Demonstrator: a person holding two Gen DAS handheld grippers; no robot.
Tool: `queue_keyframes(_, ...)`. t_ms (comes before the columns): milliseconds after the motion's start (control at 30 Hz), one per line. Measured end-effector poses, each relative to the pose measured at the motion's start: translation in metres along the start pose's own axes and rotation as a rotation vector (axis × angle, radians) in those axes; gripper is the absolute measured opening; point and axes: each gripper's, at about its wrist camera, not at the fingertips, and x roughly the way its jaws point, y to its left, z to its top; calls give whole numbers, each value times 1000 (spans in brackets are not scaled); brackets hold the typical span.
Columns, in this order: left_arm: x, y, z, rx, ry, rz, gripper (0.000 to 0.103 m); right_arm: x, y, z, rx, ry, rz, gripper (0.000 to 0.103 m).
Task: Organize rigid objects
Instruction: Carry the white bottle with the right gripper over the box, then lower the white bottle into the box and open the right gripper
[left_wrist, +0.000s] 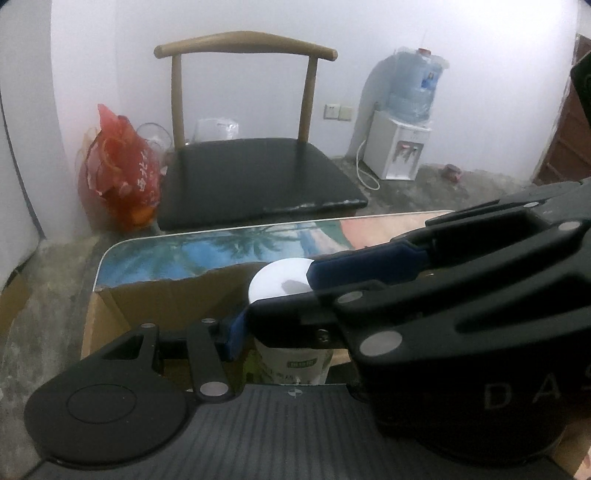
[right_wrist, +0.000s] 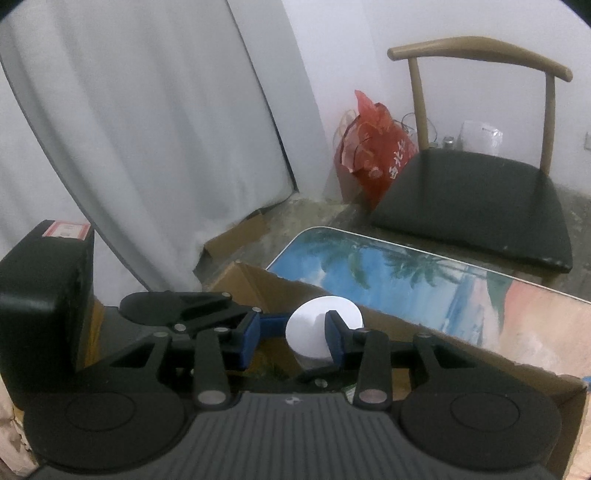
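A white-lidded jar (left_wrist: 279, 282) with a green-and-white label stands upright inside an open cardboard box (left_wrist: 155, 302). In the left wrist view my left gripper (left_wrist: 275, 314) has one blue pad (left_wrist: 233, 332) at the jar's left side. My right gripper crosses in front from the right, its blue pad (left_wrist: 369, 267) touching the lid's right edge. In the right wrist view my right gripper (right_wrist: 291, 334) is open over the box (right_wrist: 461, 354), its right pad (right_wrist: 334, 334) in front of the jar's lid (right_wrist: 314, 328), its left pad (right_wrist: 249, 341) well clear. The left gripper's grip is hidden.
The box sits on a low table (left_wrist: 221, 247) printed with palm trees (right_wrist: 406, 280). A black-seated chair (left_wrist: 255, 173) stands behind the table. A red bag (left_wrist: 122, 173) leans on the wall, a water dispenser (left_wrist: 402, 147) stands at the right. A curtain (right_wrist: 147, 129) hangs at the left.
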Motion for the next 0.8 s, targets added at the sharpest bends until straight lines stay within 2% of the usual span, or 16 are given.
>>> queue_keyframes(200,4,-3,1,22,10,44,53,1,-4,1,6,7,5,42)
queue_keyframes(500,9,-2,2,19,51,35,55,3,-6,1,31,28,-12,42)
queue_keyframes(567,7,-1,2,12,64,21,63,2,-3,1,23,31,-21,44)
queue_keyframes(633,-1,-2,2,10,46,23,82,-3,0,1,20,25,-26,45)
queue_keyframes(733,-16,-5,3,21,8,35,92,-18,1,0,43,6,-23,47)
queue_keyframes(800,-32,-6,3,14,-15,29,96,-33,2,-2,67,-20,-20,56)
